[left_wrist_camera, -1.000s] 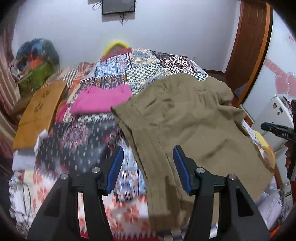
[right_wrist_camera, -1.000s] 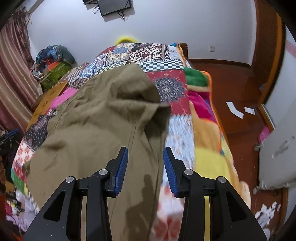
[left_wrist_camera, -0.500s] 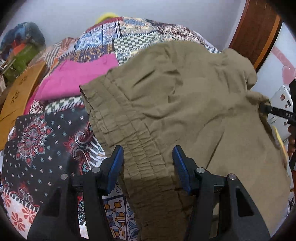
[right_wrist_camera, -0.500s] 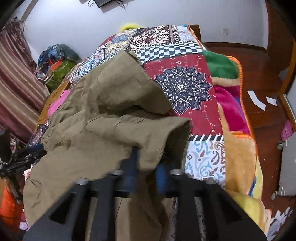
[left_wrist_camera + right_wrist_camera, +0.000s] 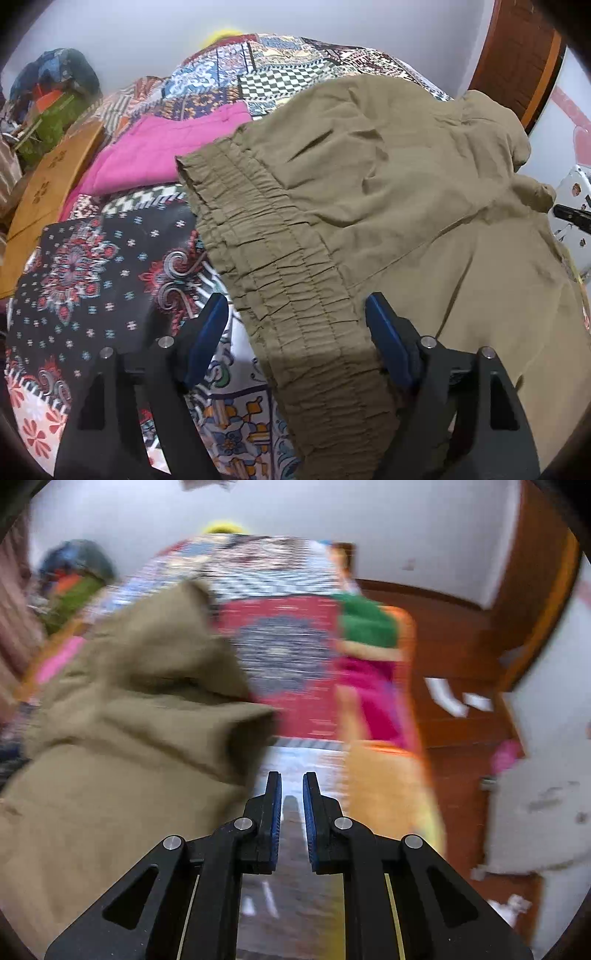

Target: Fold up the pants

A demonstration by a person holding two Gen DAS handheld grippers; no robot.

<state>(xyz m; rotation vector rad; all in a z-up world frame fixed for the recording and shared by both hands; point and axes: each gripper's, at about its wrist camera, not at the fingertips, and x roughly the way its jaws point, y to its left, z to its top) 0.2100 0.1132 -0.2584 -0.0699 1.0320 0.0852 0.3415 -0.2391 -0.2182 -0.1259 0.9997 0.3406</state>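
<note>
Our left gripper [image 5: 295, 325] has its jaws wide open astride the elastic waistband [image 5: 280, 266], poised to pinch it for folding. Our right gripper [image 5: 291, 801] jaws are nearly closed, empty, beside the khaki pants [image 5: 122, 738] on the bed [image 5: 92, 258]; half a second ago they were buried in the hem.

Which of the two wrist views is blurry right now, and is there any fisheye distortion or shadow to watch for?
Right wrist view: heavy motion blur smears the bedspread and pants; only the right gripper stays crisp. Left wrist view: sharp, fisheye-bowed with dark corners, the left gripper shadowing the waistband below it.
</note>
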